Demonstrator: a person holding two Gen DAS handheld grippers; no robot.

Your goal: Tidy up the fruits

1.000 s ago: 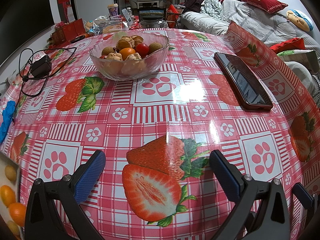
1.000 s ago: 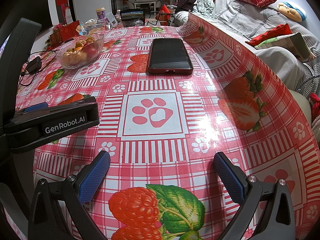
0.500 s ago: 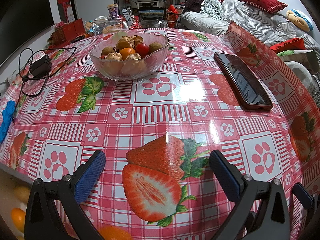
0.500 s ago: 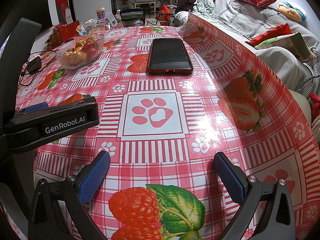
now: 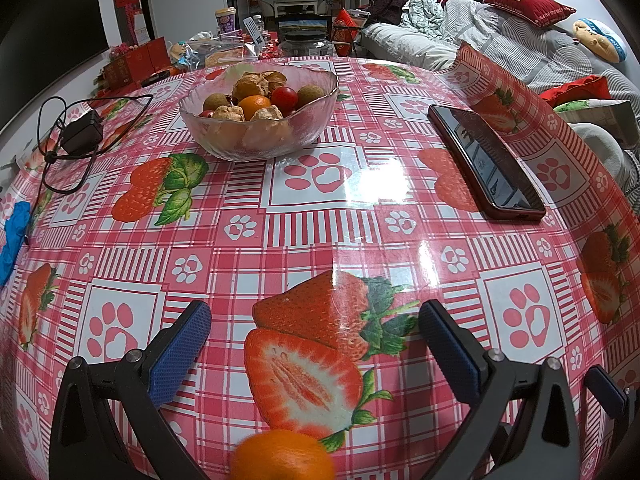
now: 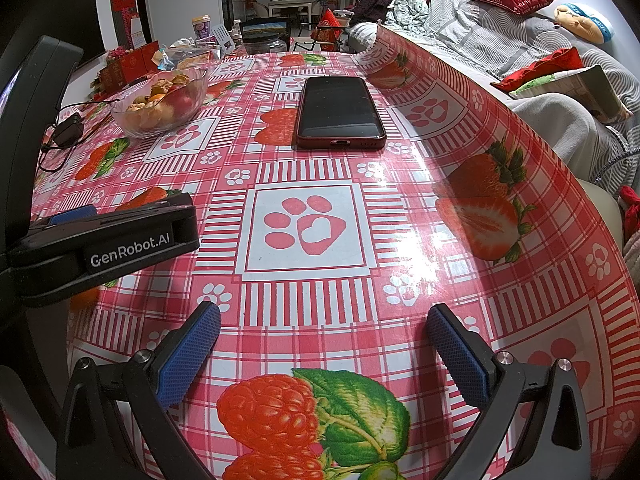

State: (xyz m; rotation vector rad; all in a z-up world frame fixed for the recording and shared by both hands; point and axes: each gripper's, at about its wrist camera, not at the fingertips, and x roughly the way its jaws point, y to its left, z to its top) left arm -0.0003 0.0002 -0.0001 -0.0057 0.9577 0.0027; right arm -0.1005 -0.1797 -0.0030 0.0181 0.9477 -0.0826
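Left claw [image 5: 314,330] jaws spread wide, nothing between them, hovering over the bench [image 5: 320,216]. Small orange [image 5: 282,456] at the bottom edge of the left wrist view, just below the claw, blurred and round, so no long axis or heading readable. Glass bowl [image 5: 260,120] of mixed fruit upright at the far side, well apart. Right claw [image 6: 324,340] likewise wide open, empty, phone [image 6: 340,110] lying flat ahead.
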